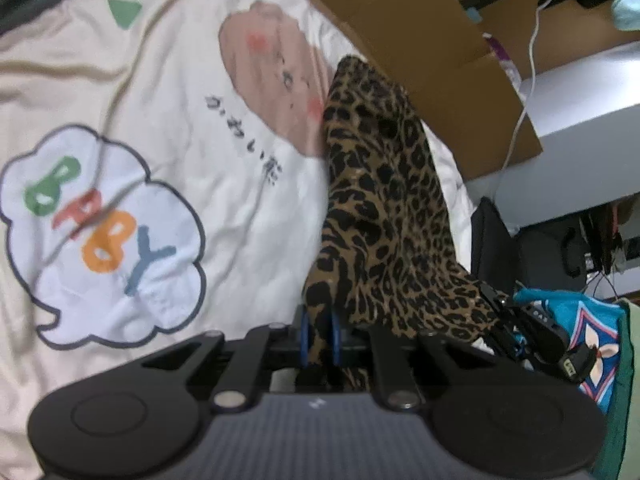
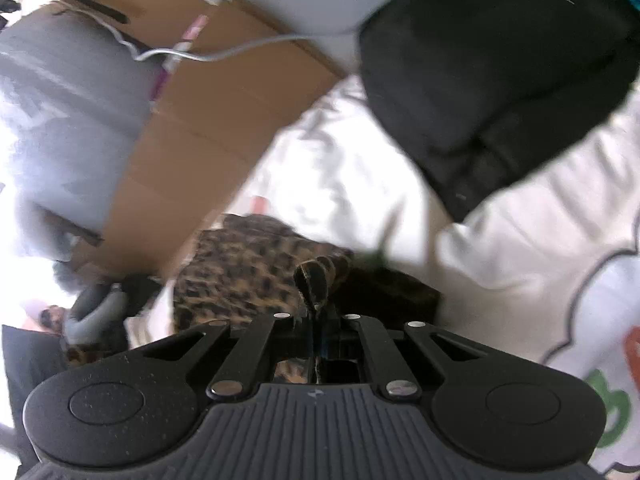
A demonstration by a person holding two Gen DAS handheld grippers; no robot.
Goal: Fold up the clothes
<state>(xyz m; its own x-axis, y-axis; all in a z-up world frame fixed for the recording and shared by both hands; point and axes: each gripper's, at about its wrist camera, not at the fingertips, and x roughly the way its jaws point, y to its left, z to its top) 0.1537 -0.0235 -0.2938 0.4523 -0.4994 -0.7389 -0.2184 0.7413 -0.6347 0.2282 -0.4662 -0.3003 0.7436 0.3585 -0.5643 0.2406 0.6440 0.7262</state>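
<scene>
Left wrist view had my left gripper (image 1: pixel 320 330) at six o'clock, its blue-edged fingers (image 1: pixel 305 332) drawn close and pinching a fold of the leopard-print garment (image 1: pixel 380 208). That cloth rose from the pinch toward twelve o'clock, draped in a long strip, and its far corner lay against the pink bear face printed on the cream bedsheet (image 1: pixel 168 92). A cloud with the word BABY sat at nine o'clock on the same sheet. My right gripper (image 1: pixel 516 320) showed at four o'clock, gripping the garment's other edge, with a blue patterned sleeve just behind it. A cardboard box (image 1: pixel 420 40) stood at one o'clock, a white cable hanging beside it.

From the right wrist view, blurred, my right gripper (image 2: pixel 318 312) was pressed together on a thin dark-edged hem of the leopard-print garment (image 2: pixel 240 276), which spread toward ten o'clock. A black bag (image 2: pixel 492 80) lay on the sheet at one o'clock, and the cardboard box (image 2: pixel 192 140) at eleven.
</scene>
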